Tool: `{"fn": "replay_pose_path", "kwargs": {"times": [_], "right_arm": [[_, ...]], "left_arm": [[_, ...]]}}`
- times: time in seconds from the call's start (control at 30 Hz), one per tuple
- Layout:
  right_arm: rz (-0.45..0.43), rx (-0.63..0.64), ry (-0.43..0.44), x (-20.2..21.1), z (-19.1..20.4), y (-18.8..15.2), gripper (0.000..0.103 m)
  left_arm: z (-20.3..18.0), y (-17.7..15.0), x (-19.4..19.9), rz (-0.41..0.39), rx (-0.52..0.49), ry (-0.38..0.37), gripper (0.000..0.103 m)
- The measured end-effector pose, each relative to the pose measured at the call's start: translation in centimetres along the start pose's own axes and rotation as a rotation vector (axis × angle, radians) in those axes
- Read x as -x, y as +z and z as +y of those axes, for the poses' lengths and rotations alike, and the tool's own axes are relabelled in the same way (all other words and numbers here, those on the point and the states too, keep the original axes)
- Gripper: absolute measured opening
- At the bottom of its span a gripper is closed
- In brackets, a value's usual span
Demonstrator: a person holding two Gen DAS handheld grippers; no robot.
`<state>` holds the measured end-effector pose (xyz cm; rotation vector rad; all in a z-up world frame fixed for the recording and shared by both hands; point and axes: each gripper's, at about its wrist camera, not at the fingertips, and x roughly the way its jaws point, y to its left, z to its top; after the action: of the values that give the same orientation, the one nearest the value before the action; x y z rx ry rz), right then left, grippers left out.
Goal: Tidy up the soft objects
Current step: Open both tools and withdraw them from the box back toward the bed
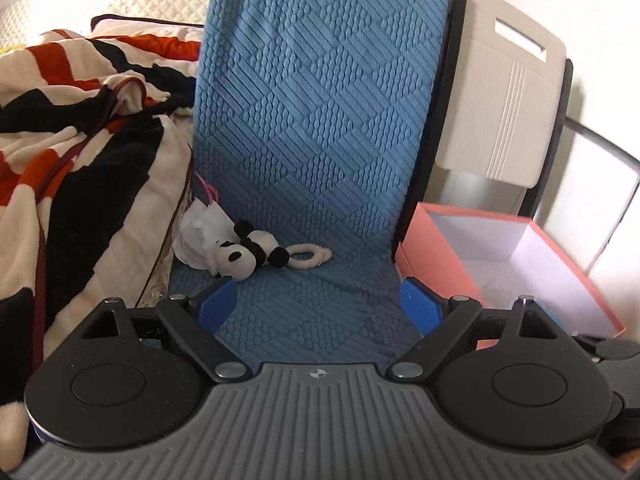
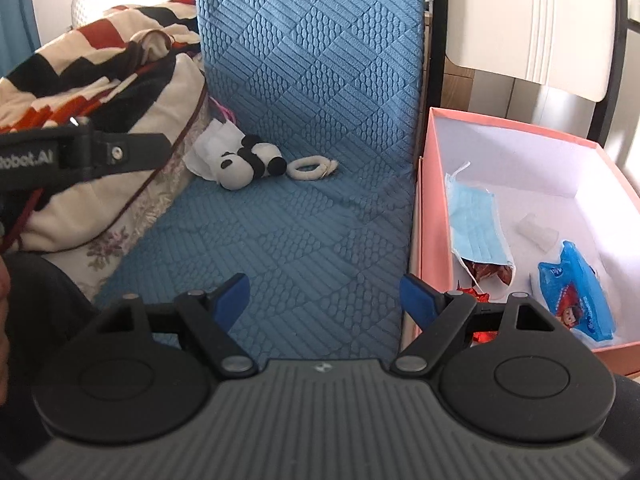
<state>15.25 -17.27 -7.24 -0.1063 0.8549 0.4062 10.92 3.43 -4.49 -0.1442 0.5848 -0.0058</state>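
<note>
Two grippers are presented above a blue quilted seat cover point(image 1: 320, 128), and both are seen with the jaws spread wide and nothing between the blue pads. The left gripper point(image 1: 320, 306) is aimed along the seat toward the backrest; the right gripper point(image 2: 322, 300) is positioned beside it, over the front part of the same seat, with its right finger overlapping the near edge of a pink box point(image 2: 424, 200).

The soft objects are located at the rear left of the seat, where the seat meets the backrest. A panda plush point(image 1: 250, 250) is laid on its side, touching a white crumpled cloth point(image 1: 200, 236) on its left. A cream fabric ring point(image 1: 310, 256) is laid flat just to the right of the plush. None of these items is touched by either gripper; all are well apart from the fingertips.

A blanket point(image 1: 80, 120) patterned in cream, black and orange is heaped along the left edge of the seat. The pink box is set directly against the right side of the seat, open at the top. Inside it, a blue face mask point(image 2: 478, 220), a blue wipes packet point(image 2: 576, 296) and red wrapped sweets point(image 2: 490, 272) are contained. Part of the left gripper's body is visible at the left edge of the right wrist view.
</note>
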Motion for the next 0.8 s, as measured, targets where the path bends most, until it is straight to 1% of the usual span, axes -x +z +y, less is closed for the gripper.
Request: {"fn": "replay_pose_path", "kwargs": {"times": [0.07, 0.1, 0.17, 0.23, 0.3, 0.4, 0.43, 0.5, 0.67, 0.8], "right_arm": [[0.007, -0.010, 0.009, -0.6, 0.1, -0.1, 0.084], [0.012, -0.013, 0.012, -1.0, 0.1, -0.1, 0.084], [0.010, -0.007, 0.013, -1.5, 0.4, -0.1, 0.084], [-0.024, -0.005, -0.013, -1.9, 0.6, 0.1, 0.084], [-0.030, 0.004, -0.025, -2.6, 0.9, 0.4, 0.084], [-0.044, 0.011, -0.001, -3.3, 1.1, 1.1, 0.084], [-0.042, 0.011, 0.004, -3.7, 1.2, 1.3, 0.084], [-0.033, 0.005, 0.017, -4.4, 1.1, 1.7, 0.084], [-0.029, -0.003, 0.036, -5.9, 0.6, 3.0, 0.084], [-0.030, -0.007, 0.041, -7.4, 0.3, 4.2, 0.084]], "left_arm": [[0.3, -0.2, -0.8, 0.005, -0.016, 0.031, 0.091], [0.4, -0.3, -1.1, 0.008, -0.020, 0.034, 0.091], [0.7, -0.5, -1.9, 0.006, -0.029, 0.029, 0.091], [1.1, -0.6, -2.8, 0.013, -0.026, 0.029, 0.091], [1.5, -0.7, -3.8, 0.023, 0.013, 0.019, 0.091], [1.7, -0.5, -4.8, 0.029, 0.048, 0.000, 0.091], [1.7, -0.4, -5.0, 0.021, 0.044, -0.010, 0.091], [1.5, -0.1, -5.8, 0.018, 0.024, 0.002, 0.091], [1.7, 0.6, -8.2, 0.049, 0.000, 0.024, 0.092], [2.4, 1.4, -10.1, 0.093, 0.003, 0.017, 0.091]]}}
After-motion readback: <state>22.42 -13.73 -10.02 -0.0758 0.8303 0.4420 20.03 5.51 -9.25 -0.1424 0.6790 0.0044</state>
